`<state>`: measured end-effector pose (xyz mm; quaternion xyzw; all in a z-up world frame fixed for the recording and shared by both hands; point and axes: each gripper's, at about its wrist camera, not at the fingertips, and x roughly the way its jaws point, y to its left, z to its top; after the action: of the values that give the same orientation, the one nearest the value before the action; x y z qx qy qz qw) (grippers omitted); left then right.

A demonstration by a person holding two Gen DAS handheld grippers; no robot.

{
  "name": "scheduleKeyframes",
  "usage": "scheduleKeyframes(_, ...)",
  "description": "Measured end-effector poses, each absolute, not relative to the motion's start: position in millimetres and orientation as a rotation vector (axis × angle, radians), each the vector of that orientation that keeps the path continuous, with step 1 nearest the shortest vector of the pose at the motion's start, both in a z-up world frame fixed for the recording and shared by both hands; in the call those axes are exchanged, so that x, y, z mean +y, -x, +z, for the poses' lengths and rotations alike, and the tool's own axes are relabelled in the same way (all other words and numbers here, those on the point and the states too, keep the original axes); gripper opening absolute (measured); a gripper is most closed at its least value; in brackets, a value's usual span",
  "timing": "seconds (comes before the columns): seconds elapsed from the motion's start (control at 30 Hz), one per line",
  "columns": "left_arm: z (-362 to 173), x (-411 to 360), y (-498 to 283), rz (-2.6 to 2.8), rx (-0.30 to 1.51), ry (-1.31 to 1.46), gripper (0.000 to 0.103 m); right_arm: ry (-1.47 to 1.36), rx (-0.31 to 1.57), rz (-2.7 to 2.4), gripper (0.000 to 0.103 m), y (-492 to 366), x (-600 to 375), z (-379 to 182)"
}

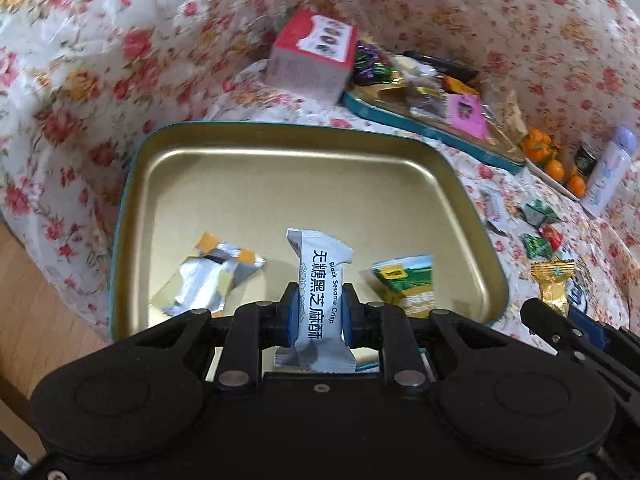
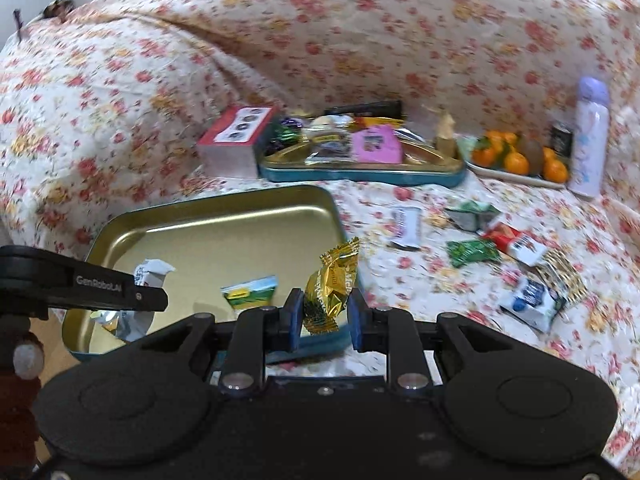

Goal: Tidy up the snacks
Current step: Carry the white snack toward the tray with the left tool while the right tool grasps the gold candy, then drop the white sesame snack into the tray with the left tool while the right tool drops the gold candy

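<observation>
My left gripper is shut on a white Black Sesame Crisp packet and holds it upright over the near part of the gold tin tray. A silver and orange packet and a green and yellow packet lie in the tray. My right gripper is shut on a gold-wrapped candy at the tray's right near edge. The left gripper shows at the left of the right wrist view, the right gripper at the right edge of the left wrist view.
Several loose snack packets lie on the floral cloth right of the tray. A second teal tin full of snacks, a red box, a plate of oranges and a lilac bottle stand at the back.
</observation>
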<state>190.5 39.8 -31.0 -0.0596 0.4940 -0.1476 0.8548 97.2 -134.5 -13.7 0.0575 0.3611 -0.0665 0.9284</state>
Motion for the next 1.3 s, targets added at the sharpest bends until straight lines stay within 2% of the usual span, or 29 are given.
scheduleKeyframes(0.23, -25, 40, -195, -0.285, 0.989, 0.015, 0.027, -0.139, 0.747, -0.123, 0.024, -113, -121, -14)
scheduleKeyframes(0.7, -46, 42, -200, -0.272, 1.058, -0.026, 0.028, -0.105, 0.774, -0.161, 0.024, -136, -115, -30)
scheduleKeyframes(0.9, -43, 42, -199, -0.285, 1.042, -0.033, 0.034, -0.086, 0.786, -0.163, 0.024, -141, -112, -36)
scheduleKeyframes(1.3, -42, 43, -198, -0.259, 1.065, -0.058, 0.034, -0.066, 0.817, -0.175, 0.025, -147, -110, -45)
